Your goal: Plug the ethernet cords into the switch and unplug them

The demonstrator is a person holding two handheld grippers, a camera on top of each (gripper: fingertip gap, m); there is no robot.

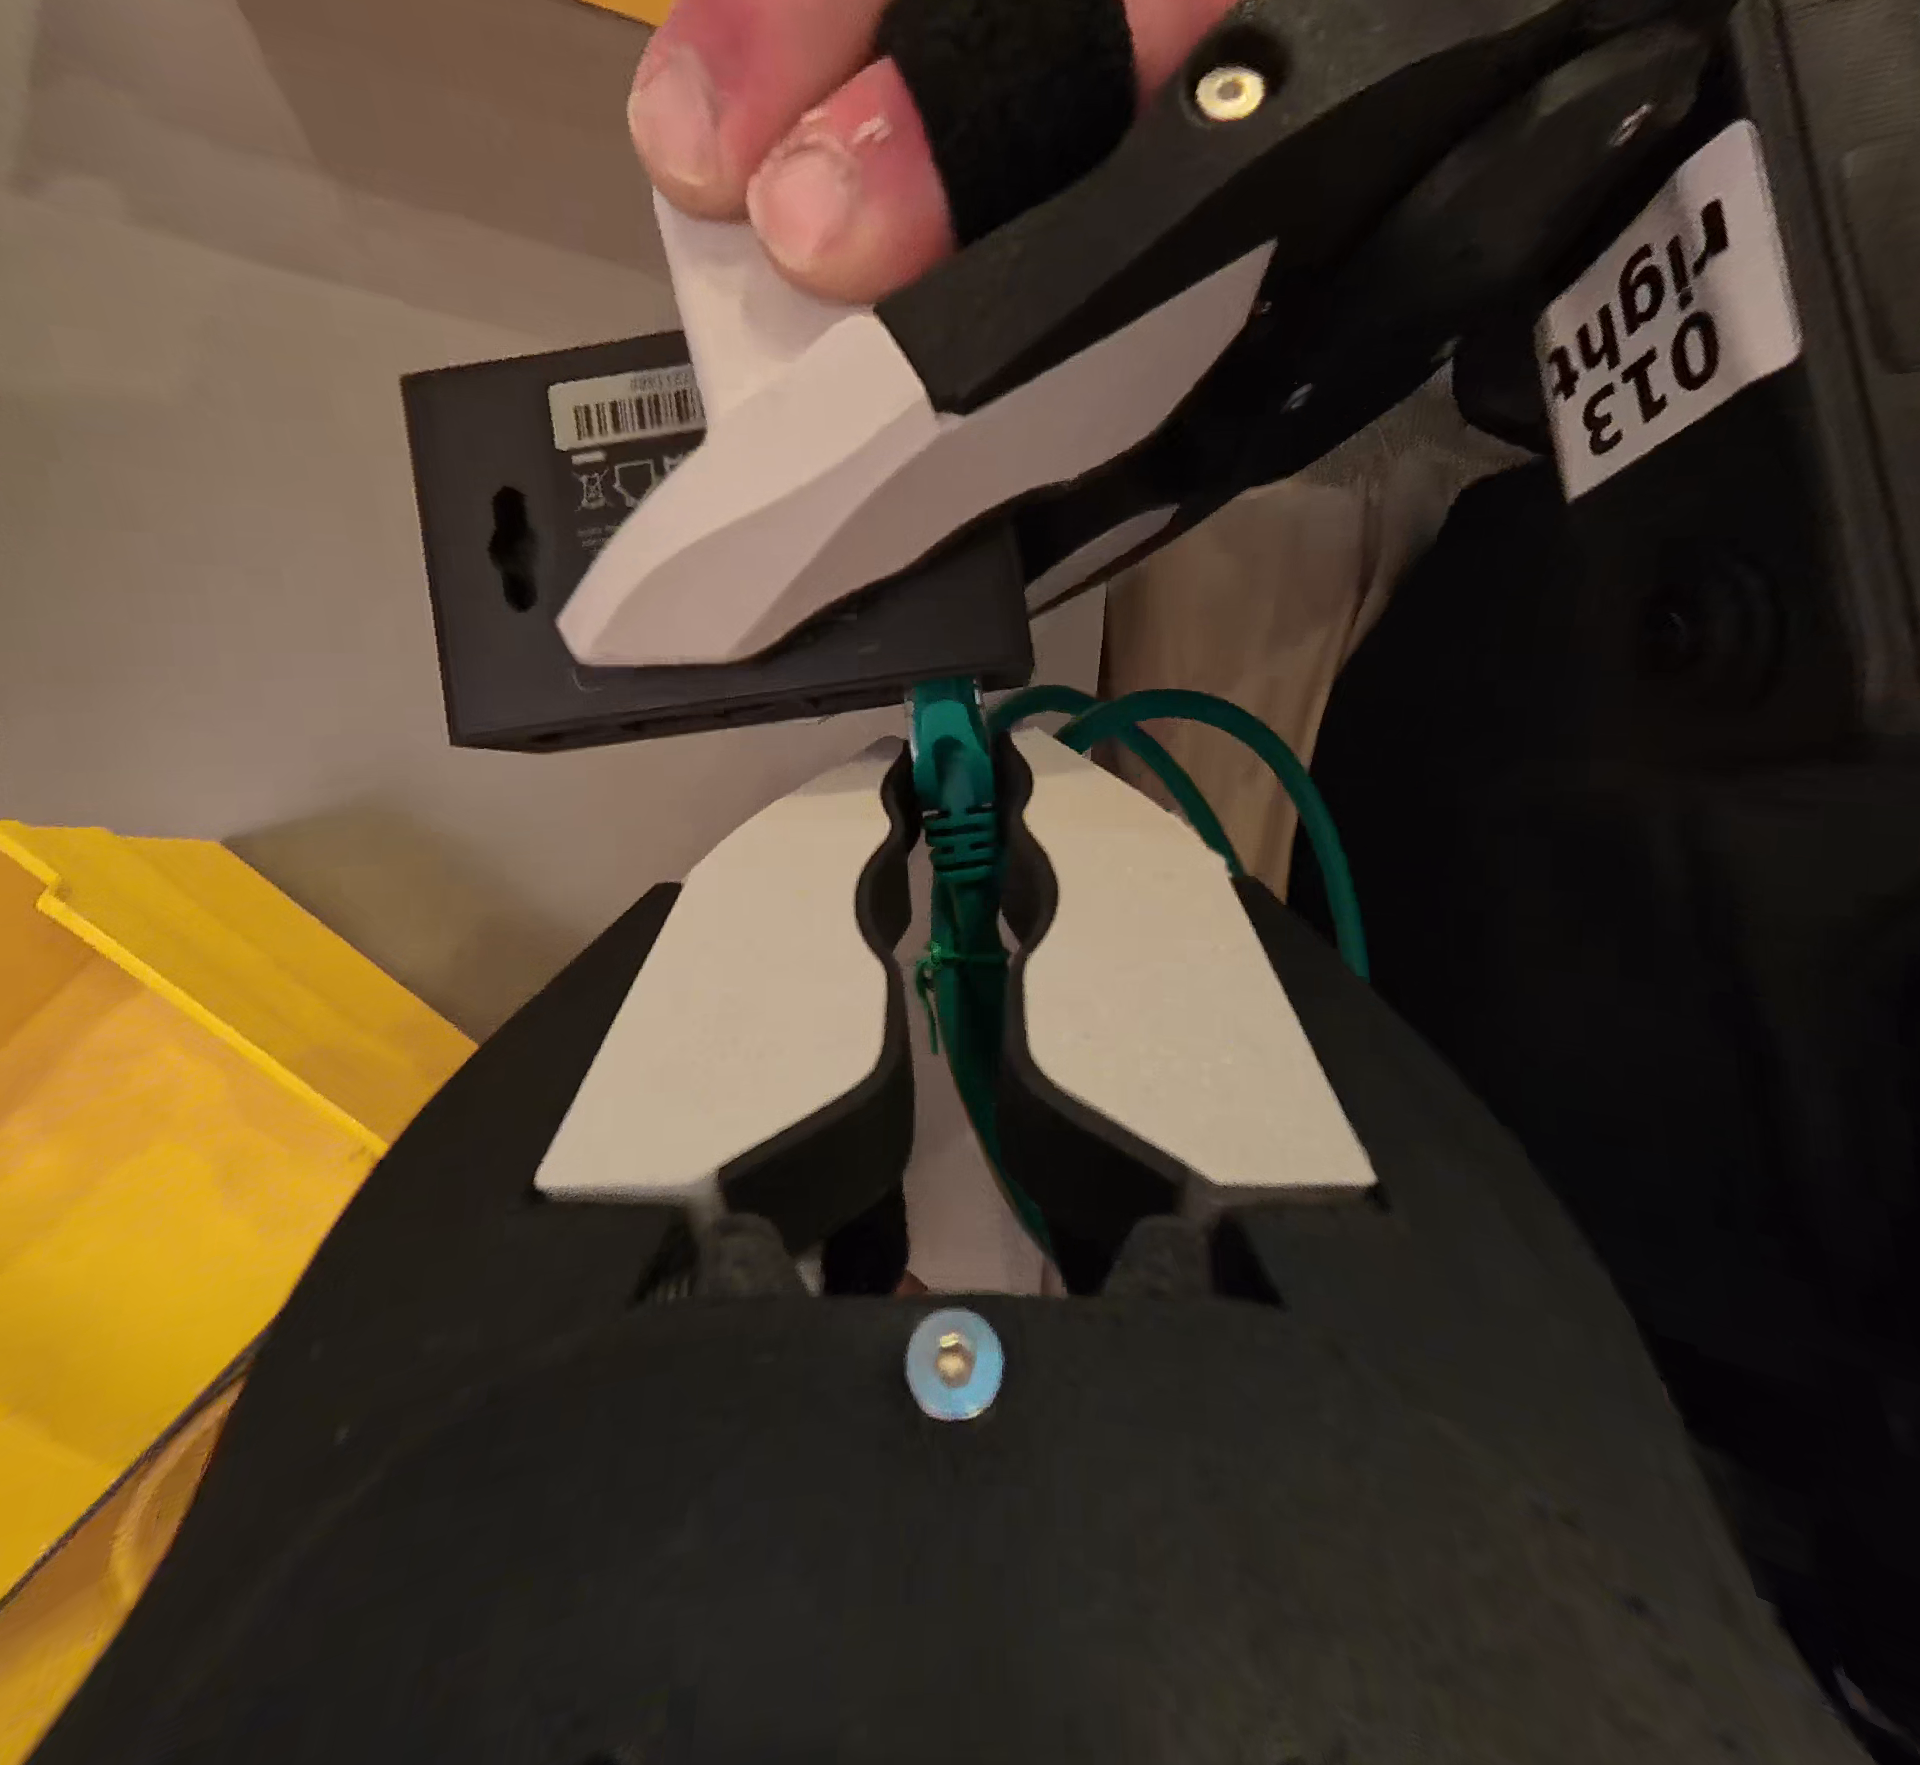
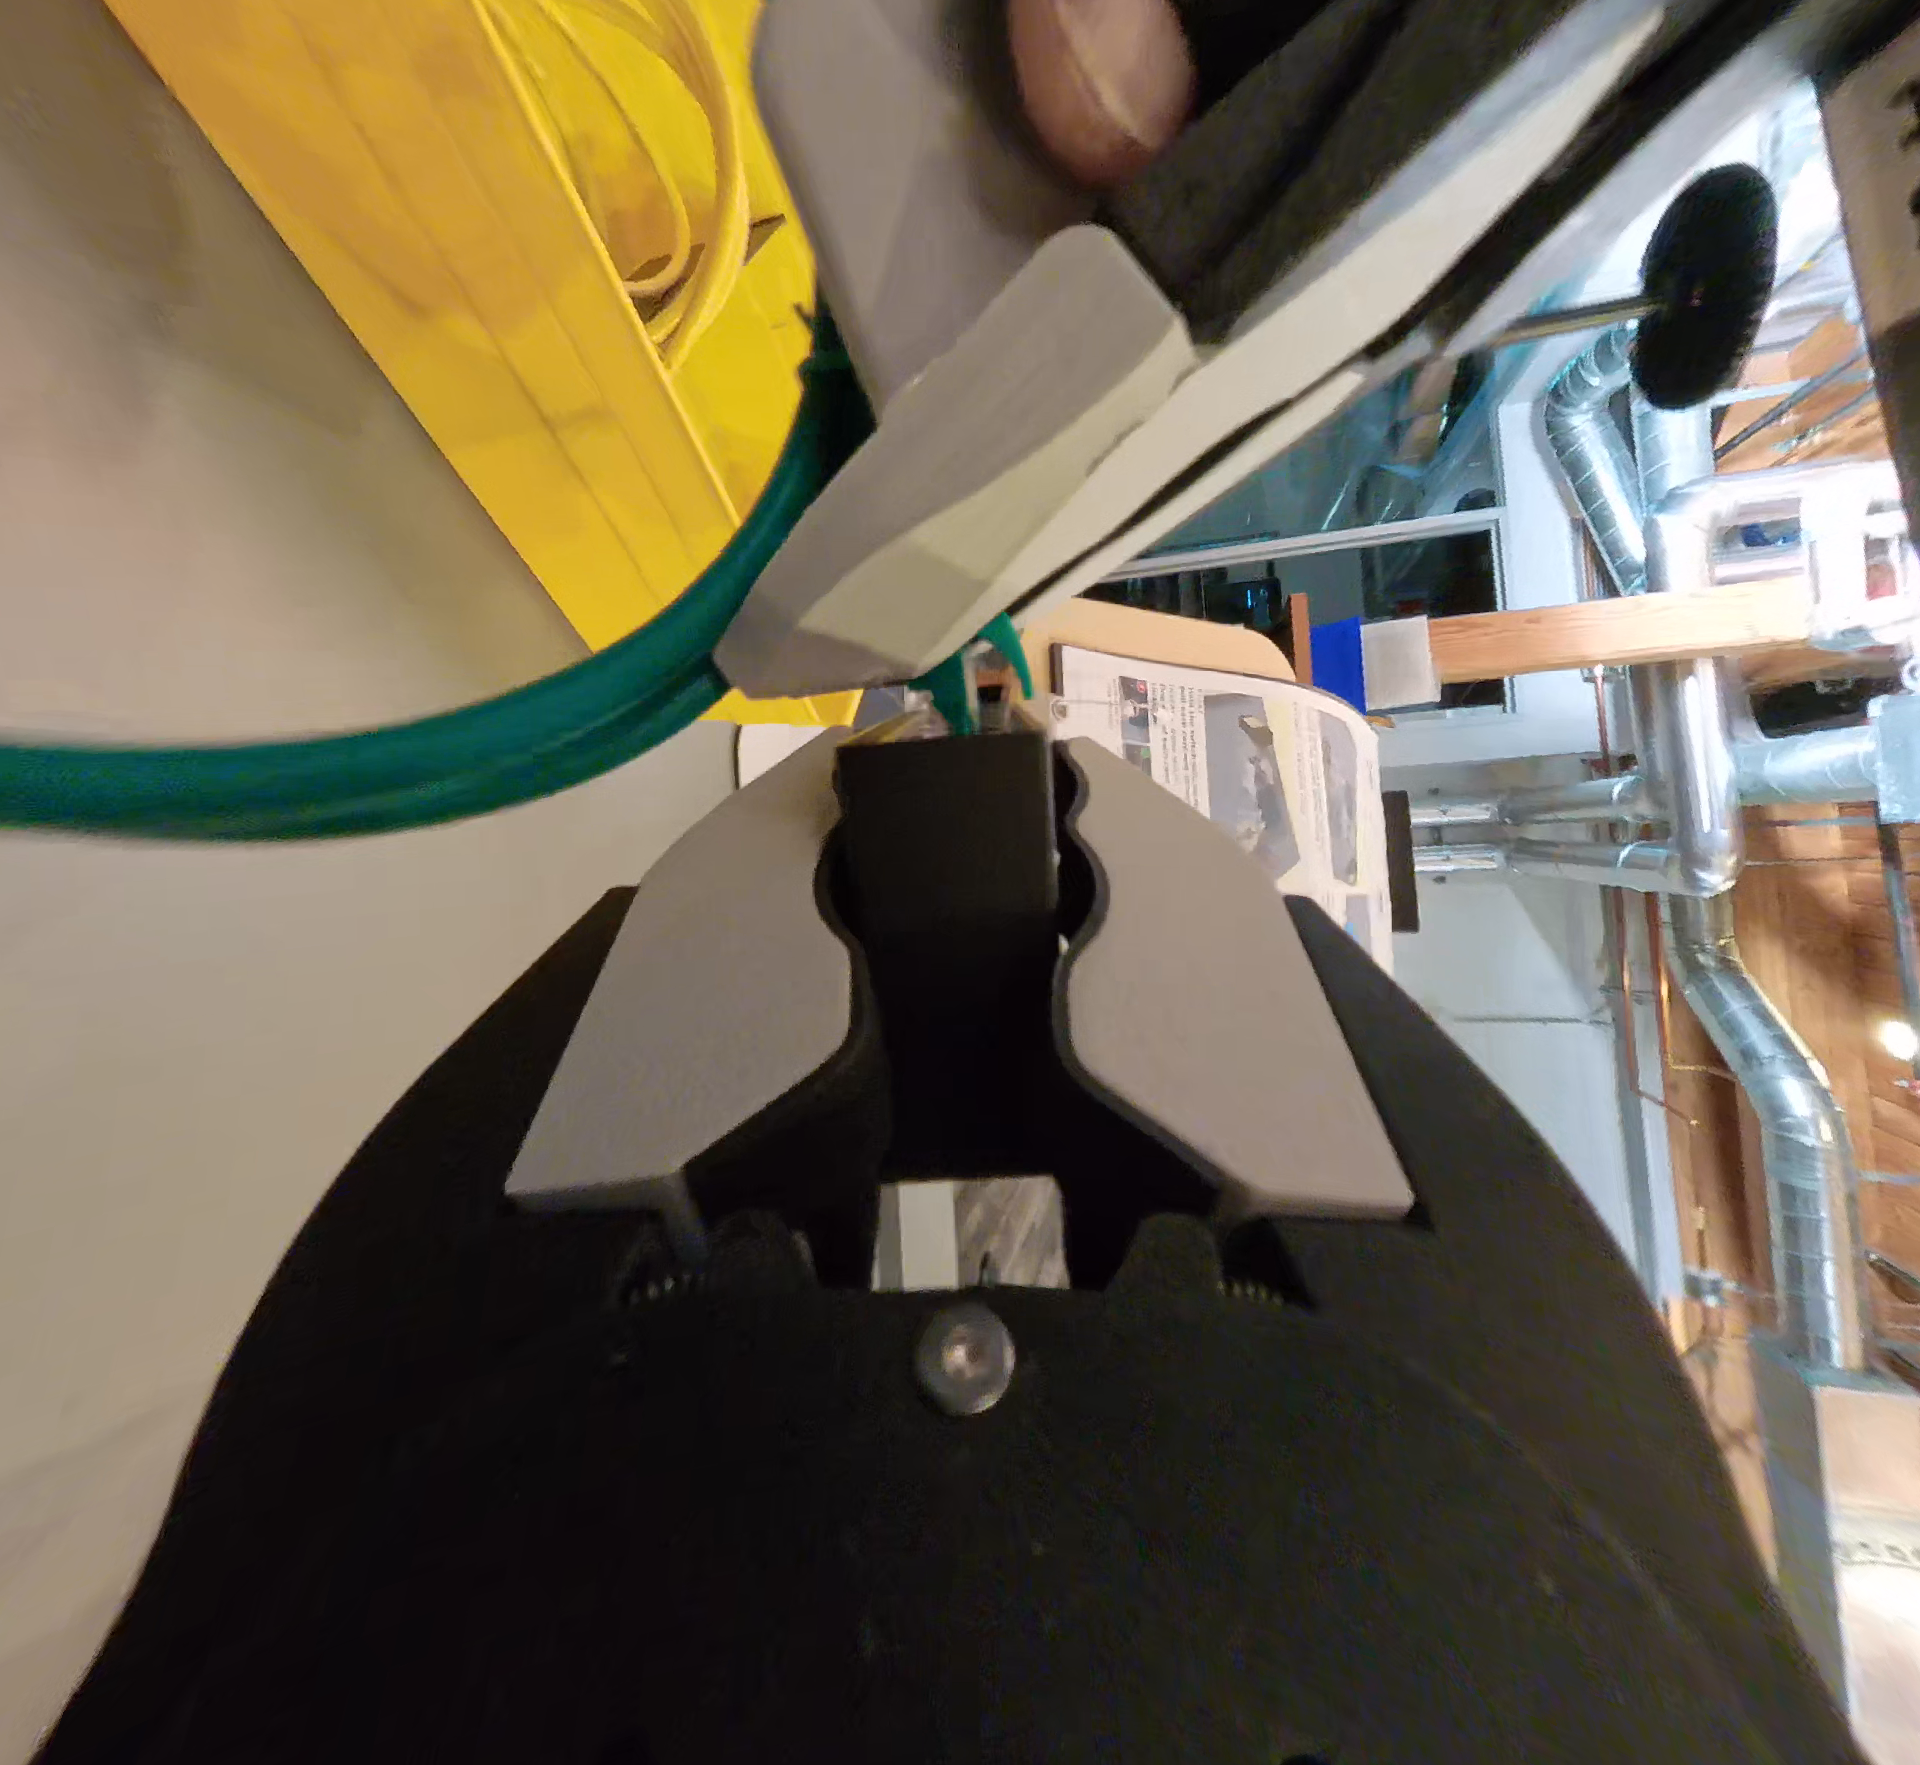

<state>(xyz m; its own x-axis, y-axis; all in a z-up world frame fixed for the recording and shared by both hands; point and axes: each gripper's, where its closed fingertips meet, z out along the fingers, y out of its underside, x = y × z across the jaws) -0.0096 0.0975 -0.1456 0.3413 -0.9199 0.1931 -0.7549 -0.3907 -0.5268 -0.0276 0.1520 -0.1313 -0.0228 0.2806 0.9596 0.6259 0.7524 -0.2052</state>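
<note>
Yellow bins (image 1: 156, 1144) sit on the pale table (image 1: 208, 572) at the edge of both views; one in the right wrist view holds a coil of yellow cable (image 2: 623, 105). The switch (image 1: 488, 572) is off the table, clamped by the right gripper (image 2: 951, 842), its two grey fingers closed on the black case, underside label facing the left camera. The left gripper (image 1: 956, 780) is closed on the green cord (image 1: 961, 832) right at the plug boot, with the plug tip at the switch's port edge. Reads as mid-insertion or mid-pull at an end port; probably plugging, but I can't tell if the latch has seated. Next move needs a straight push or pull along the port axis, with the right side bracing. The port face is hidden behind the fingers and the clip tab isn't visible. The rest of the green loop (image 2: 312, 770) runs out of frame, and no other cords can be made out.
</note>
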